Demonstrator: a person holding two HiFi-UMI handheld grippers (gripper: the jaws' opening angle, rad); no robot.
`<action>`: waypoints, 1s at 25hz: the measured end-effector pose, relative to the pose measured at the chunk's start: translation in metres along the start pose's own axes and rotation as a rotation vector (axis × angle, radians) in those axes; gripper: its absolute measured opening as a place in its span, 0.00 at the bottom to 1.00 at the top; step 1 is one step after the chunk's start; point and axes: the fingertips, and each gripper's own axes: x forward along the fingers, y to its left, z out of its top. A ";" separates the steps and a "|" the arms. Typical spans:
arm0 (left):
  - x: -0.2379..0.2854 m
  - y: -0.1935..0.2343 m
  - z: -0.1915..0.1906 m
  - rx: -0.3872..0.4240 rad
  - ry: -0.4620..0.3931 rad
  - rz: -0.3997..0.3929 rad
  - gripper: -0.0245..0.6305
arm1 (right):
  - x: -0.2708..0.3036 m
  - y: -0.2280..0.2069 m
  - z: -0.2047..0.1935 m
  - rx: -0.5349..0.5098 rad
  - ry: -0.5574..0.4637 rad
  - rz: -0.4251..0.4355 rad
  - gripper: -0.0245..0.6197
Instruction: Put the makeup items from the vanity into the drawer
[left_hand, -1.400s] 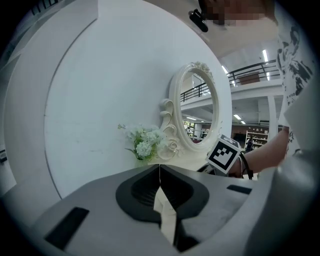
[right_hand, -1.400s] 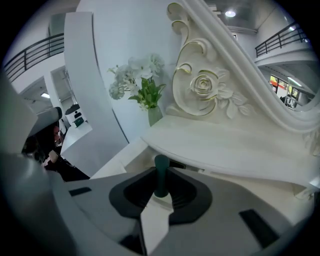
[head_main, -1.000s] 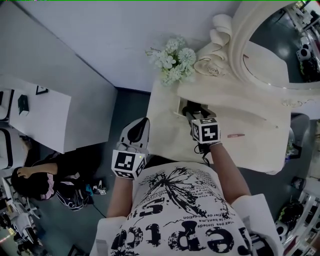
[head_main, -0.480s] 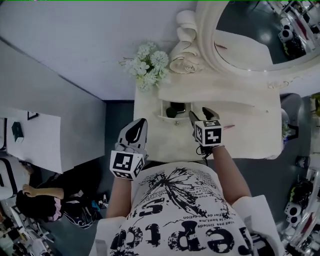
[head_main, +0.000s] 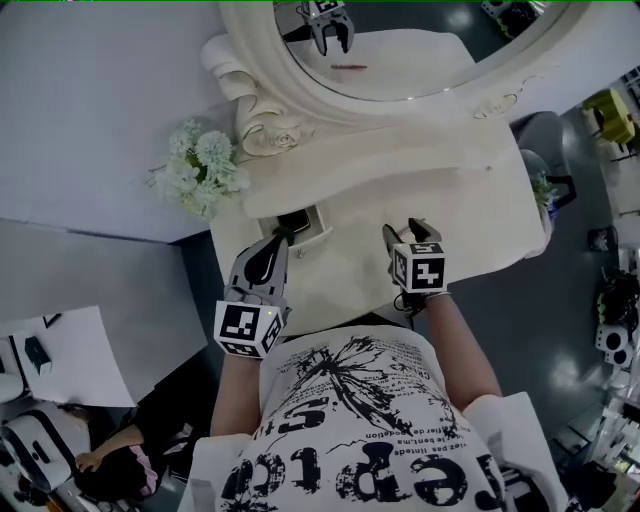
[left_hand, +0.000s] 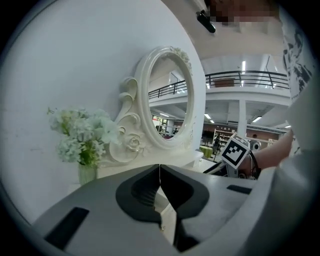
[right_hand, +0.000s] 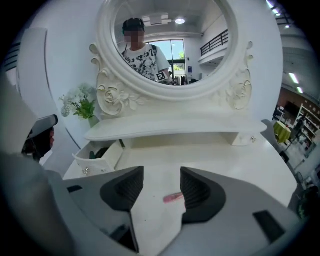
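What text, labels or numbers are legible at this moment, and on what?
On the shirt: large black letters, upside down and cut off, not reliably readable; smaller lines too small.
On the left tongs and right tongs: cubes carry square black-and-white patterns, no words.
Nothing else legible.

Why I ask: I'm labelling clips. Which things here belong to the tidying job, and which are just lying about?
Job: pink makeup stick, open drawer, dark items already inside it, vanity top.
Lying about: flowers, mirror.
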 end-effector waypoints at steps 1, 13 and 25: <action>0.008 -0.006 0.000 0.003 0.006 -0.016 0.07 | 0.000 -0.010 -0.005 0.016 0.007 -0.012 0.41; 0.058 -0.045 -0.019 0.010 0.110 -0.088 0.07 | 0.035 -0.076 -0.042 0.197 0.091 -0.090 0.41; 0.066 -0.044 -0.031 0.010 0.147 -0.078 0.07 | 0.056 -0.085 -0.062 0.194 0.167 -0.159 0.18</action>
